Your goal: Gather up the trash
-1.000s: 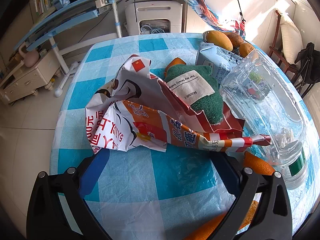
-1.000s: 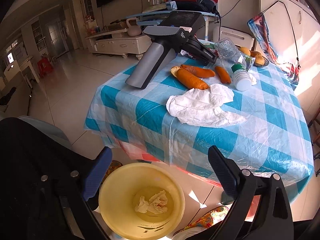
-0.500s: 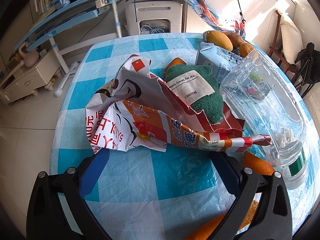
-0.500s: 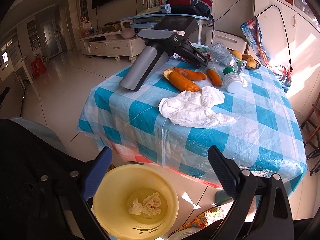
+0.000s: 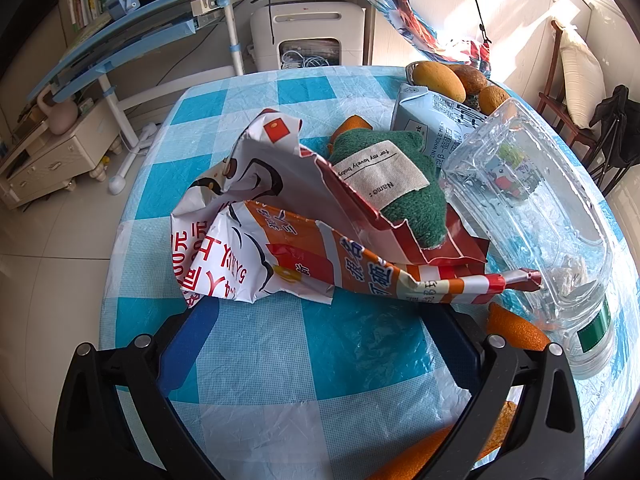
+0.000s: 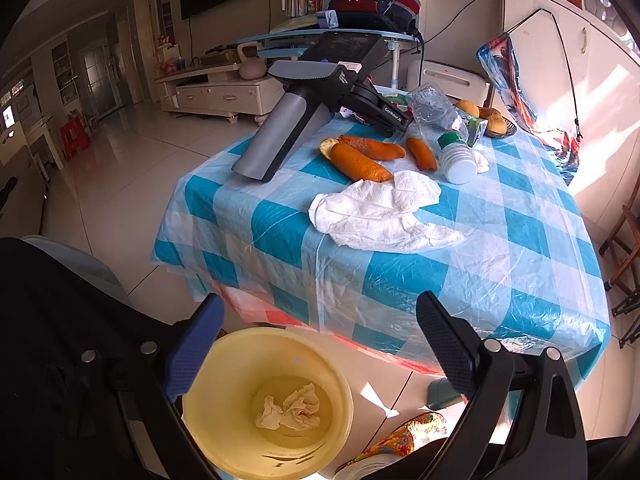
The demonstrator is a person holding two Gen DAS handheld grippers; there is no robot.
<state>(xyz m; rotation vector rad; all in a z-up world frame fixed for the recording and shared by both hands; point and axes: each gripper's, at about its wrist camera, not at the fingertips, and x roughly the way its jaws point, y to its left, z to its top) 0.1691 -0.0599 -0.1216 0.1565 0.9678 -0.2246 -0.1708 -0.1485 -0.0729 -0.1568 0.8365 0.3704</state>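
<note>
Two grippers show, each with its fingers spread wide and holding nothing. The left gripper (image 5: pixel 320 312) rests low on the checked tabletop (image 5: pixel 304 364), its fingers (image 5: pixel 200 320) reaching under the near edge of a crumpled snack wrapper (image 5: pixel 280 248) at 12 o'clock. A green cloth item (image 5: pixel 404 184) with a sewn label lies on the wrapper's far side, and a clear plastic bottle (image 5: pixel 532 216) lies on its side at 2 o'clock, touching the wrapper's twisted tip. A milk carton (image 5: pixel 436 120) sits behind the cloth, with fruit (image 5: pixel 440 78) beyond it.

The right gripper (image 6: pixel 320 336) hangs off the tabletop's edge above a yellow bin (image 6: pixel 240 432) at 6 o'clock, which holds a wad of crumpled tissue (image 6: pixel 292 408). At 12 o'clock, on the tabletop, lies a white paper towel (image 6: pixel 376 212), with orange peels (image 6: pixel 360 160) just behind it at 12 o'clock.
</note>
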